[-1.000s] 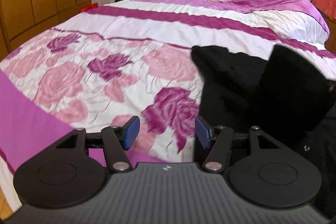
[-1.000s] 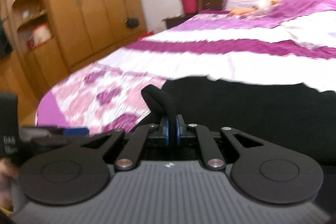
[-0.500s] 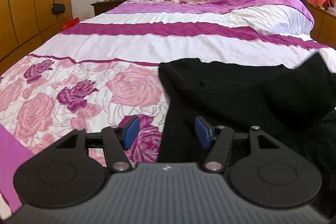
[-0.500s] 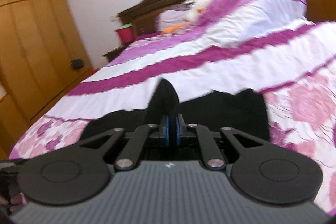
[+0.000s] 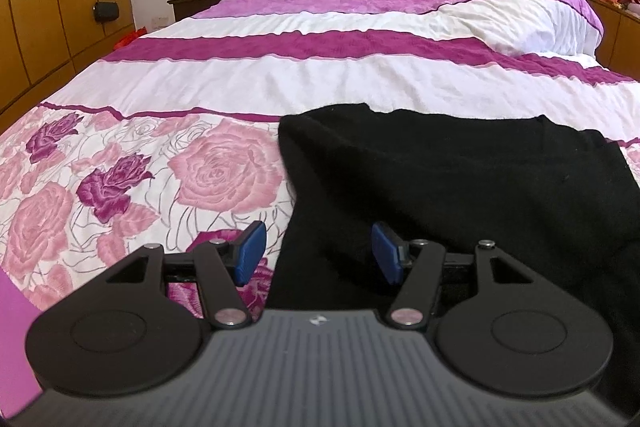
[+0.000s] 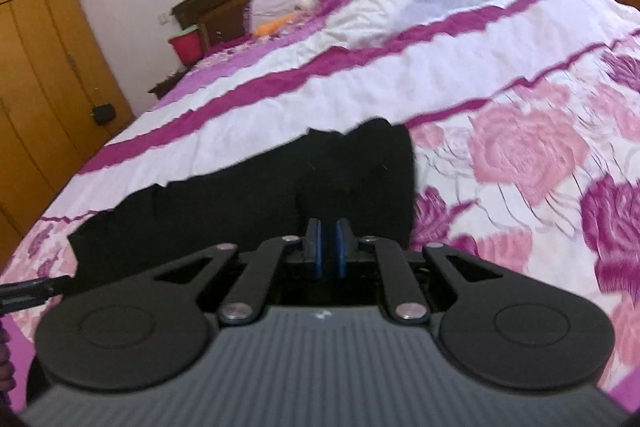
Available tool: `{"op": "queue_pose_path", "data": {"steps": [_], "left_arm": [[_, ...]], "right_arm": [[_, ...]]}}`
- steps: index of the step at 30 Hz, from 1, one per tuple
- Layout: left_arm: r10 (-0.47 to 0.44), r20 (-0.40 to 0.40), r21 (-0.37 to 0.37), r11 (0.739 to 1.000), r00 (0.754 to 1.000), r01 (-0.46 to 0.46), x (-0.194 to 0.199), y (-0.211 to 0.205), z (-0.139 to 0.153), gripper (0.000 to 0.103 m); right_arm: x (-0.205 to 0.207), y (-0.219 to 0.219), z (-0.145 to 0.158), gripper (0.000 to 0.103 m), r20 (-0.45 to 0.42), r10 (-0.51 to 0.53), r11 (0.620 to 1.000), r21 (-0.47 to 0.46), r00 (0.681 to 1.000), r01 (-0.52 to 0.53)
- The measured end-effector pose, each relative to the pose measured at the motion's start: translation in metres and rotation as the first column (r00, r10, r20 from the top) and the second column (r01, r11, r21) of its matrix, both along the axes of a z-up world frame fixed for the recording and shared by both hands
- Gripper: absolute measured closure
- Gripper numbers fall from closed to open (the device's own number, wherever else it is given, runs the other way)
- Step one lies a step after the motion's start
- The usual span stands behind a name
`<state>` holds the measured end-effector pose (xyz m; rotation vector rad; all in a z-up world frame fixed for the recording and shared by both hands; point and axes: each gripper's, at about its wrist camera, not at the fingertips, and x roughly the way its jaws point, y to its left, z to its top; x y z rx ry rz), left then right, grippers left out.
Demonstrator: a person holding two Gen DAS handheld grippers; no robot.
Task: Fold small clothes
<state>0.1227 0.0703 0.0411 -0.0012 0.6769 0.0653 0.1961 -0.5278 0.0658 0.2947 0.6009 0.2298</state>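
On the bed (image 5: 320, 75), the left gripper (image 5: 318, 251) gapes over the black garment (image 5: 460, 179); the right gripper (image 6: 326, 247) pinches its fold.

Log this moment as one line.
left gripper: open, over black garment edge | right gripper: shut on garment fold | bed: garment flat

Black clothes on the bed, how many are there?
1 that I can tell: a black garment spread on the floral bedspread, near the foot. Folded layers may hide another.
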Motion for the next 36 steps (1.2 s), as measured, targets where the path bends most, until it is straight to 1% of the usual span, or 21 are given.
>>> {"op": "queue_pose_path", "data": {"steps": [2, 4, 5, 6, 9, 13, 16, 18, 19, 20, 21, 23, 26, 29, 31, 32, 33, 36], "left_arm": [[0.004, -0.002, -0.002, 1.0, 1.0, -0.004, 0.003, -0.001, -0.001, 0.039], [0.007, -0.006, -0.001, 1.0, 1.0, -0.007, 0.007, -0.002, -0.004, 0.039], [0.007, -0.009, 0.003, 1.0, 1.0, -0.007, 0.008, -0.003, -0.005, 0.039], [0.009, -0.013, 0.008, 1.0, 1.0, -0.008, 0.009, -0.003, -0.007, 0.039], [0.011, -0.021, 0.024, 1.0, 1.0, -0.011, 0.013, -0.003, -0.011, 0.039], [0.016, -0.024, 0.023, 1.0, 1.0, -0.016, 0.018, -0.001, -0.015, 0.039], [0.018, -0.025, 0.026, 1.0, 1.0, -0.017, 0.02, 0.0, -0.018, 0.039], [0.017, -0.025, 0.026, 1.0, 1.0, -0.016, 0.021, 0.0, -0.018, 0.039], [0.016, -0.024, 0.026, 1.0, 1.0, -0.015, 0.021, 0.0, -0.018, 0.039], [0.014, -0.021, 0.028, 1.0, 1.0, -0.013, 0.021, 0.0, -0.018, 0.039], [0.012, -0.016, 0.028, 1.0, 1.0, -0.012, 0.021, 0.0, -0.018, 0.039], [0.006, 0.0, 0.026, 1.0, 1.0, -0.006, 0.021, 0.0, -0.016, 0.039], [-0.004, 0.034, 0.031, 1.0, 0.999, 0.003, 0.024, -0.003, -0.012, 0.039], [-0.009, 0.043, 0.035, 0.999, 0.999, 0.008, 0.033, -0.005, -0.009, 0.039], [-0.018, 0.054, 0.036, 0.999, 0.998, 0.016, 0.039, -0.007, -0.011, 0.039], [-0.021, 0.053, 0.046, 0.999, 0.998, 0.019, 0.043, -0.008, -0.014, 0.039], [-0.019, 0.046, 0.064, 0.998, 0.999, 0.016, 0.047, -0.009, -0.018, 0.039], [-0.007, 0.019, 0.112, 0.994, 1.0, 0.005, 0.055, -0.009, -0.032, 0.039]], "right_arm": [[0.007, 0.007, 0.002, 0.084, -0.003, 0.037, 0.999, -0.017, 0.999, -0.037], [0.015, 0.014, 0.002, 0.048, 0.006, 0.069, 0.997, -0.029, 0.998, -0.069], [0.017, 0.018, 0.003, 0.044, 0.013, 0.078, 0.996, -0.037, 0.997, -0.077], [0.021, 0.022, 0.003, 0.044, 0.017, 0.09, 0.995, -0.048, 0.996, -0.089], [0.035, 0.032, -0.001, 0.044, 0.0, 0.127, 0.989, -0.075, 0.992, -0.127], [0.051, 0.041, -0.01, 0.045, -0.036, 0.139, 0.984, -0.107, 0.99, -0.142], [0.057, 0.045, -0.019, 0.045, -0.051, 0.161, 0.982, -0.091, 0.986, -0.165], [0.058, 0.048, -0.022, 0.048, -0.056, 0.183, 0.98, -0.073, 0.981, -0.187], [0.057, 0.05, -0.023, 0.06, -0.055, 0.199, 0.977, -0.067, 0.978, -0.203], [0.056, 0.053, -0.022, 0.069, -0.052, 0.214, 0.974, -0.07, 0.975, -0.217], [0.055, 0.054, -0.021, 0.089, -0.048, 0.221, 0.972, -0.075, 0.974, -0.224], [0.052, 0.056, -0.012, 0.091, -0.031, 0.229, 0.971, -0.066, 0.973, -0.23], [0.039, 0.054, 0.016, 0.091, 0.074, 0.22, 0.975, -0.055, 0.973, -0.217], [0.031, 0.048, 0.039, 0.091, 0.147, 0.165, 0.986, -0.065, 0.975, -0.156], [0.03, 0.044, 0.043, 0.091, 0.172, 0.119, 0.989, -0.109, 0.978, -0.101], [0.032, 0.044, 0.04, 0.091, 0.167, 0.104, 0.987, -0.136, 0.981, -0.081], [0.036, 0.043, 0.034, 0.091, 0.141, 0.085, 0.986, -0.155, 0.986, -0.063], [0.051, 0.037, 0.004, 0.091, 0.03, 0.05, 0.986, -0.163, 0.998, -0.045]]}}
